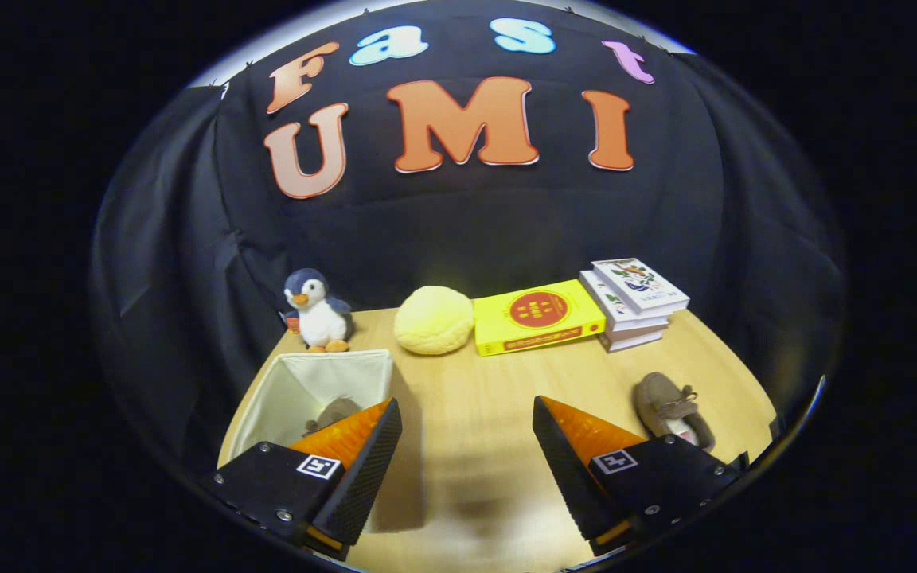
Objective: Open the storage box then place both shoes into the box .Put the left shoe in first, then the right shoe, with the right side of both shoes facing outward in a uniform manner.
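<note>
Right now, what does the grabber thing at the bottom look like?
The gripper has two wedge-shaped fingers that taper toward their tips. Their inner faces are ribbed with a fine grid texture. Each finger sits on a flat black plate held by small silver screws, and each plate carries a square black-and-white marker tag. No cables or sleeves can be seen.

Soft light falls from above onto the table [466, 398], brightest between the fingers of the gripper [466, 414]; the open box [311, 390] casts a dim shadow beside the left finger; straight edges bow outward; far objects stay sharp.
</note>
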### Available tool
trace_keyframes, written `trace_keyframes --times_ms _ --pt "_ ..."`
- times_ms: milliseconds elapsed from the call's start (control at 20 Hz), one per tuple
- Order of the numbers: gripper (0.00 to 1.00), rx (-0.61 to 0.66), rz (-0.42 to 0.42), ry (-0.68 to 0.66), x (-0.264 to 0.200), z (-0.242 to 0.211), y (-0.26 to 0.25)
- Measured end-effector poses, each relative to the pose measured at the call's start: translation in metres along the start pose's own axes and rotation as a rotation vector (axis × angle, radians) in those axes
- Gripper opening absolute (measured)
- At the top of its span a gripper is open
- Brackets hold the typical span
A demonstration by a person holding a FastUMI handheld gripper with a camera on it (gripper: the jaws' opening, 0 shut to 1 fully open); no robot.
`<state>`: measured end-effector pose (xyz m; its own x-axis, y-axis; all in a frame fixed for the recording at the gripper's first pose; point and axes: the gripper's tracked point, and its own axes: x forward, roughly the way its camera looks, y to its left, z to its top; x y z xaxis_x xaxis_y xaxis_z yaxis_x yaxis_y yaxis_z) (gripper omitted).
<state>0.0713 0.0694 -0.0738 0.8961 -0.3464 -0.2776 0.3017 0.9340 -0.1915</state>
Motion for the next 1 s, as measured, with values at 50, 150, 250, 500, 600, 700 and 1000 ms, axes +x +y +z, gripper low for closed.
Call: trace_keyframes --times_ms 50,150,250,500,600,700,1000 --pt "0.99 0.005 -0.027 0.002 -0.001 -0.002 -0.024" --pt "0.99 0.020 -0.073 0.010 -0.002 -0.006 -0.068" --pt "0.99 0.038 -0.114 0.020 -0.003 -0.012 -0.110" --pt "0.99 0.046 -0.197 0.056 0.005 -0.034 -0.202" --pt "0.99 0.052 -0.212 0.072 0.012 -0.046 -0.229" --pt "0.99 0.056 -0.228 0.092 0.022 -0.060 -0.252" --pt "0.99 0.076 -0.248 0.185 0.054 -0.112 -0.300"
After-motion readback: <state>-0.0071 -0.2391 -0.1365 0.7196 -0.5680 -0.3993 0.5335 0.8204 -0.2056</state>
